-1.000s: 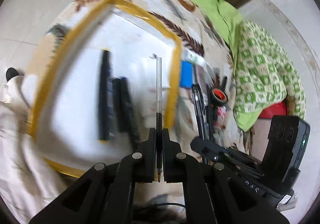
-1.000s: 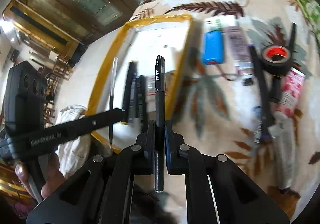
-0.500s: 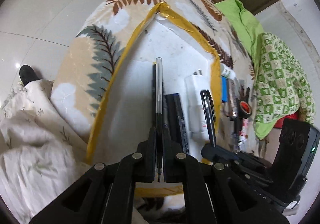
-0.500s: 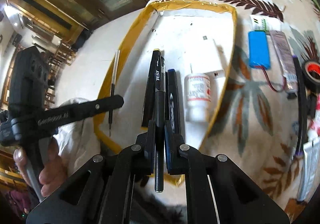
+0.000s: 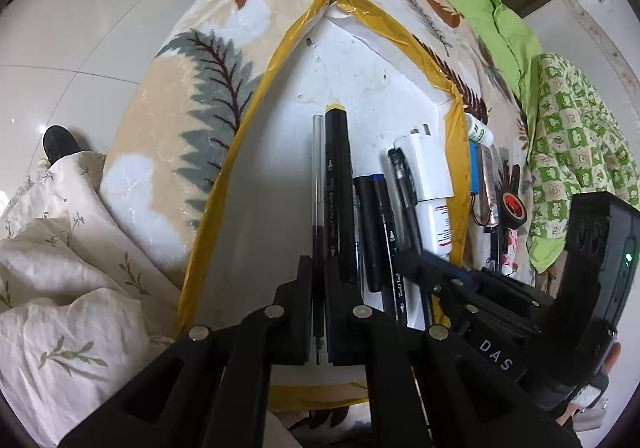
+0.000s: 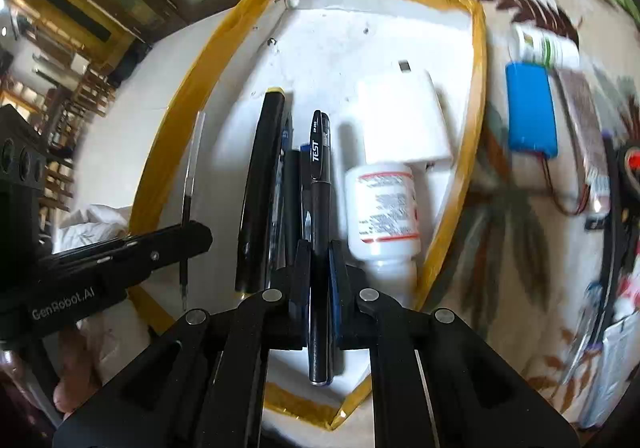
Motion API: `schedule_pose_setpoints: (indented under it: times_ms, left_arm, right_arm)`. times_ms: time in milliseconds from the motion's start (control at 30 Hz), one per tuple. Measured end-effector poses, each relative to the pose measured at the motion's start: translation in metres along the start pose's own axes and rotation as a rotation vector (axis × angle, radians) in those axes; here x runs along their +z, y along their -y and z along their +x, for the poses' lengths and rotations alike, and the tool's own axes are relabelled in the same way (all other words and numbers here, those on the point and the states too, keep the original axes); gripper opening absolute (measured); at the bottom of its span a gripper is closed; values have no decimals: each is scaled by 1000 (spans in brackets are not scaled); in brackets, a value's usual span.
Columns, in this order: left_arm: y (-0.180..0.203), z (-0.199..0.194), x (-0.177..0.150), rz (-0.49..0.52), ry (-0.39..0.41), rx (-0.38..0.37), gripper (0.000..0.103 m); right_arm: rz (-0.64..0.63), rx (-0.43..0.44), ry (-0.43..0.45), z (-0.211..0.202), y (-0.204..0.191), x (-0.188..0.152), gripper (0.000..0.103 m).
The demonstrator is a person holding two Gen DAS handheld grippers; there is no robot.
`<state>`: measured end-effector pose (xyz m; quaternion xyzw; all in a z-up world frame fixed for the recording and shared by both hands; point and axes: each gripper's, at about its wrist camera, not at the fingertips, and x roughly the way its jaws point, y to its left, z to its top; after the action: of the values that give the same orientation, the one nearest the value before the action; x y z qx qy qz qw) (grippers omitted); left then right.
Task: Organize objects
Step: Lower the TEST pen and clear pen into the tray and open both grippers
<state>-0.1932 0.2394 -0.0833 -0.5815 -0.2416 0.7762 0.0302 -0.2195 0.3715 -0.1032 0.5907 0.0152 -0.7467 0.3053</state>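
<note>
Left gripper (image 5: 318, 290) clamps thin clear pen refill (image 5: 318, 184); right gripper (image 6: 319, 268) clamps black pen (image 6: 319, 208). Bare room along left side of white yellow-taped tray (image 5: 276, 64). Right-side clutter blurred.

1. "TEST" in white letters, running lengthwise on the black pen (image 6: 319, 208) clamped in the right gripper (image 6: 319, 260); smaller characters above it near the cap end, too small to read.
2. "GenRobot.AI" in pale letters on the body of the left gripper (image 6: 120, 260), seen from the right wrist view.
3. "DAS" in white on the body of the right gripper, seen from the left wrist view at its lower right.
4. Red-bordered label with fine print on the white bottle (image 6: 382, 204): illegible.
5. White script along the black markers (image 5: 376, 232) in the tray: unreadable.
</note>
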Motion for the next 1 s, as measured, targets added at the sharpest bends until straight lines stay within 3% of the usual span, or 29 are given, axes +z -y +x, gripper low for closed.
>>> schedule_pose_setpoints:
  times_ms: [100, 333, 833, 1000]
  left_arm:
    - [-1, 2, 1, -3, -4, 7, 3]
    - [1, 3, 0, 8, -1, 35, 3]
    - [-1, 10, 1, -9, -21, 65, 3]
    - [-1, 14, 1, -20, -40, 62, 4]
  right_arm:
    - [-57, -98, 8, -3, -12, -3, 8]
    - [-81, -125, 38, -4, -14, -7, 8]
    - [-54, -81, 57, -5, -11, -13, 8]
    - [-44, -50, 52, -4, -9, -15, 12]
